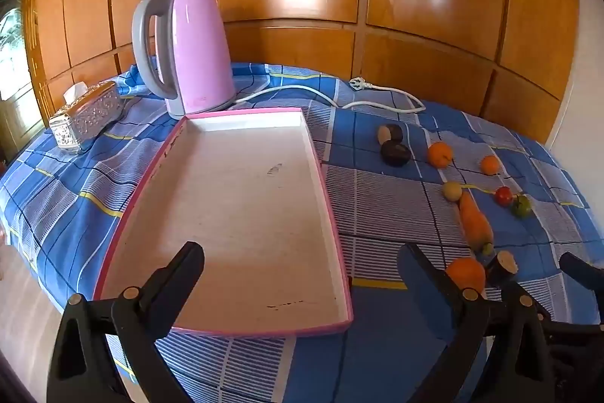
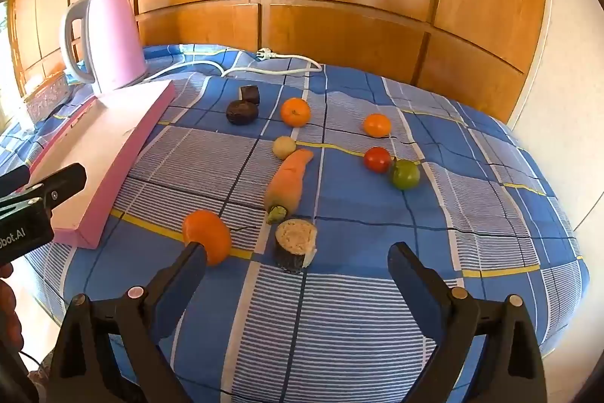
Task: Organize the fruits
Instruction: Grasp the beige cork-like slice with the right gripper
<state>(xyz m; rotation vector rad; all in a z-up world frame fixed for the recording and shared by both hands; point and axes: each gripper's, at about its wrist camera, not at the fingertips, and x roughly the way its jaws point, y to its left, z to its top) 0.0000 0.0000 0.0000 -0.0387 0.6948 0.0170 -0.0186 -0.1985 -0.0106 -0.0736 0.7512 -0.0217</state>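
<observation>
At the far left of the surface (image 1: 385, 199), which is draped in a blue checked cloth, stand a silver tissue box (image 1: 86, 116) and a pink kettle (image 1: 192, 51), and in front of them lies the pink-rimmed tray (image 1: 149, 176), which has nothing in it. The left gripper (image 1: 302, 267) hovers over the tray's near end with its jaws spread wide and nothing between them, so this hand looks placed for the receiving side, not for picking. To the right of the tray the produce is scattered on the cloth, none of it in the tray yet. The right gripper (image 2: 298, 263) is the nearer one to it, its jaws likewise spread and empty. Nearest is the big orange (image 2: 207, 236), just at the tip of the left jaw and slightly outside the gap, so I judge a small shift leftward would centre it. The cut dark piece (image 2: 295, 244) sits almost dead centre ahead of the jaws. Behind it the carrot (image 2: 288, 182) lies with its long axis running away from the camera, leafy stub nearest, roughly in line with the jaws' reach; a grip across its width would suit. Farther right are a red tomato (image 2: 377, 159) and a green tomato (image 2: 406, 174), touching or nearly so. The only writing legible is a partial "bot.AI" on the left gripper's body in the right wrist view.
</observation>
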